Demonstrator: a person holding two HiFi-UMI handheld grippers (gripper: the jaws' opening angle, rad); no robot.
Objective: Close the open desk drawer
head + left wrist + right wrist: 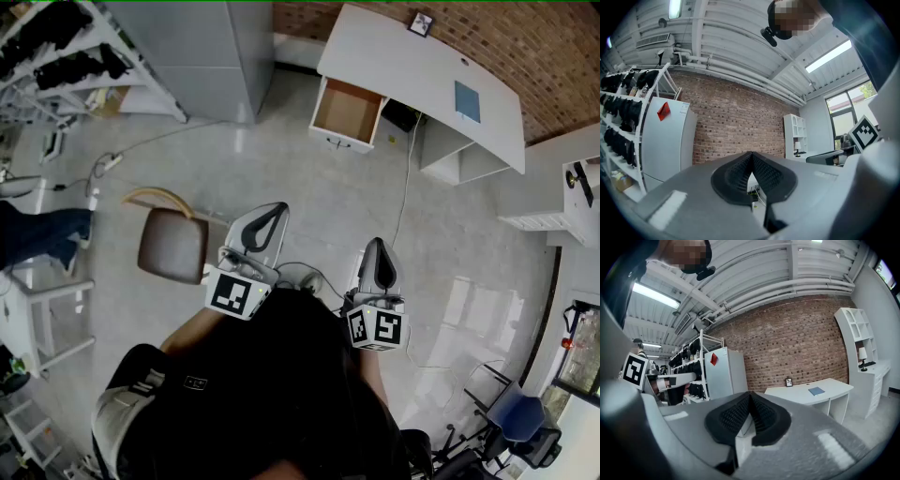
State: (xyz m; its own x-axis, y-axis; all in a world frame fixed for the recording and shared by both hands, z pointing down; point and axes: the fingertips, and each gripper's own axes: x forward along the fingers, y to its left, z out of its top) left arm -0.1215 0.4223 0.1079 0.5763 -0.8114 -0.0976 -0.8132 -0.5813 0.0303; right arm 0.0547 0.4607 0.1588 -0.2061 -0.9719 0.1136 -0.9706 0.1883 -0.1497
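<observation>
Room: polished grey floor (309, 202), brick wall (525, 47), and a white desk (422, 70) on the far side.
Drawer: the open drawer (347, 112) juts from the desk's left end, its wooden bottom bare, well apart from both grippers.
Handling: probably a light, stiff box on runners. It needs no grasp, only a flat push at the middle of the white front.
Left gripper (267, 221): jaws pressed together, empty.
Right gripper (379, 262): jaws pressed together, empty.
Hidden: handle and runners cannot be made out, and both gripper views show no clear drawer.
</observation>
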